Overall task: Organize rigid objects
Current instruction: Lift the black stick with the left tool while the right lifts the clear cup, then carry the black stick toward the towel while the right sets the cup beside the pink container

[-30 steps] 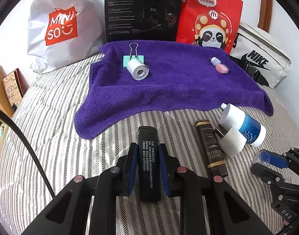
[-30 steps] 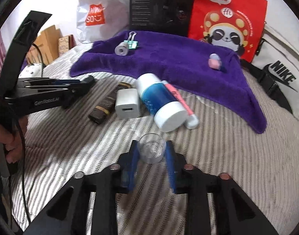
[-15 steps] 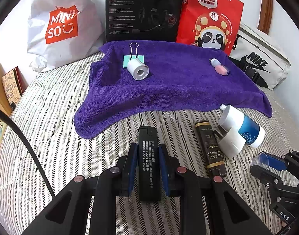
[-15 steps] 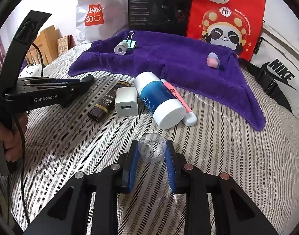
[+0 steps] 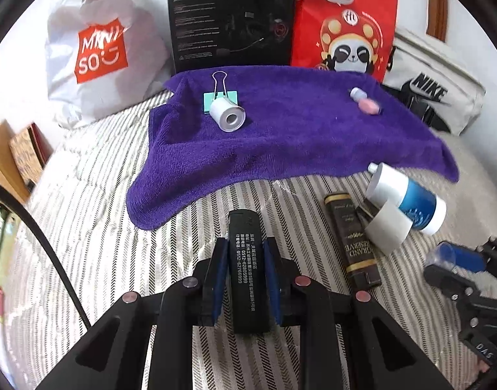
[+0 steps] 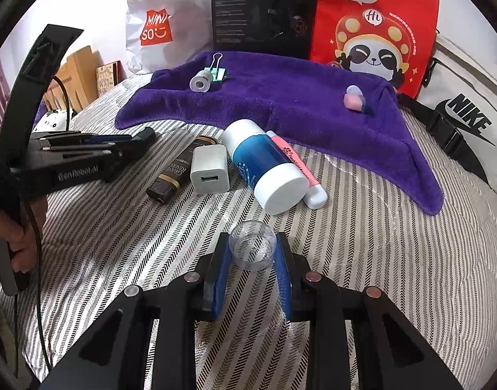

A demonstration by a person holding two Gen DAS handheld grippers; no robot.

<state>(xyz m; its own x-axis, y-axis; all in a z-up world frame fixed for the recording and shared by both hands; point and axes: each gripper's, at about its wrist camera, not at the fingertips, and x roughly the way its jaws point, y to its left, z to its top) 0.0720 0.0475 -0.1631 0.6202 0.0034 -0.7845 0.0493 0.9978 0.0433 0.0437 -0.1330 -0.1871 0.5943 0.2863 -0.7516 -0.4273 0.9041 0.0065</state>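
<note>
Striped bedcover (image 6: pixel 362 260): broad bare stretch in the right wrist view to the right of and below the loose items; further bare stretch at left in the left wrist view, below the white shopping bag (image 5: pixel 99 48). Purple towel (image 5: pixel 297 136): spread across the far half, near hem sagging toward the clutter, right corner drooping beside the blue-and-white bottle (image 6: pixel 264 169); its middle lies unoccupied. On the towel: binder clip (image 5: pixel 221 92) touching a white tape roll (image 5: pixel 227 115) at left; small pink-and-lilac item (image 5: pixel 365 102) well apart at right. Back edge closed off by a black box (image 5: pixel 232 19), red panda bag (image 5: pixel 346 22) and white sports bag (image 5: pixel 437 94). Loose cluster just off the towel's hem: bottle, pink tube (image 6: pixel 300 172) alongside it, white charger cube (image 6: pixel 211 170), dark slim box (image 6: pixel 175 174). Left gripper (image 5: pixel 245 279): jaws drawn nearly together, blue pads pressed on a black lighter (image 5: pixel 245 269) lengthwise between them, above the cover near the hem. Right gripper (image 6: pixel 253 260): jaws narrowly parted, clamped on a clear plastic cap (image 6: pixel 253 248), short of the bottle.
</note>
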